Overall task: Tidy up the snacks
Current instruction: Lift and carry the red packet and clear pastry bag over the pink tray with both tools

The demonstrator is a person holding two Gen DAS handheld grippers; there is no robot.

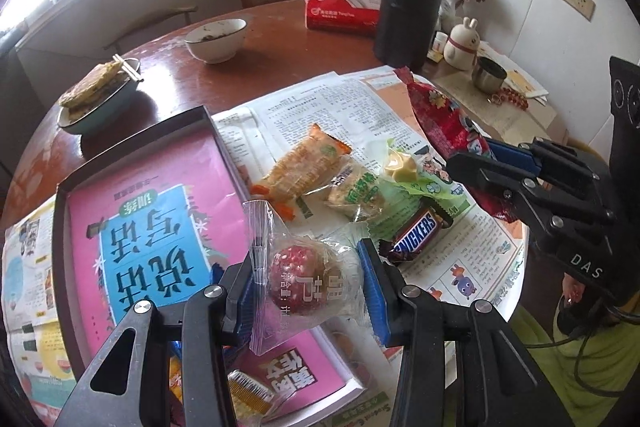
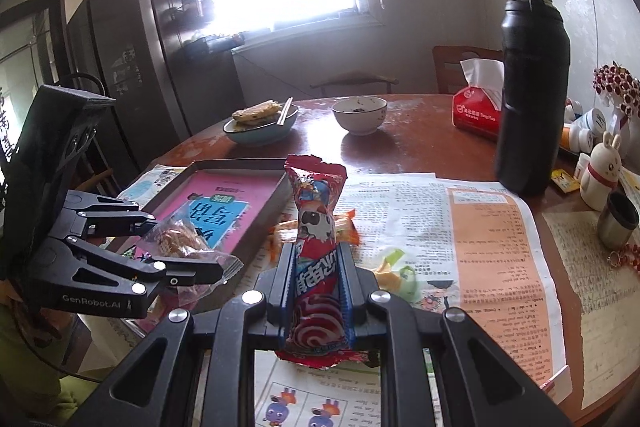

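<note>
My left gripper [image 1: 310,281] is shut on a clear-wrapped round pastry [image 1: 308,279], held above the shallow dark tray [image 1: 132,143] that has a pink book [image 1: 160,211] in it. My right gripper [image 2: 318,279] is shut on a long red candy packet [image 2: 318,227], lifted over the newspaper [image 2: 460,235]. On the paper lie an orange snack pack [image 1: 304,163], a green-wrapped biscuit [image 1: 360,191], a Snickers bar [image 1: 416,235] and a green jelly pack [image 1: 416,171]. The right gripper [image 1: 500,163] shows at the right of the left wrist view. The left gripper [image 2: 188,247] shows at the left of the right wrist view.
On the round wooden table stand a tall black flask [image 2: 532,87], a red tissue pack [image 2: 476,107], a white bowl [image 2: 360,115], a plate of flatbread with chopsticks [image 2: 260,123], a rabbit figurine [image 2: 600,175] and a steel cup [image 2: 618,219]. A wrapped snack [image 1: 248,391] lies in the tray's near corner.
</note>
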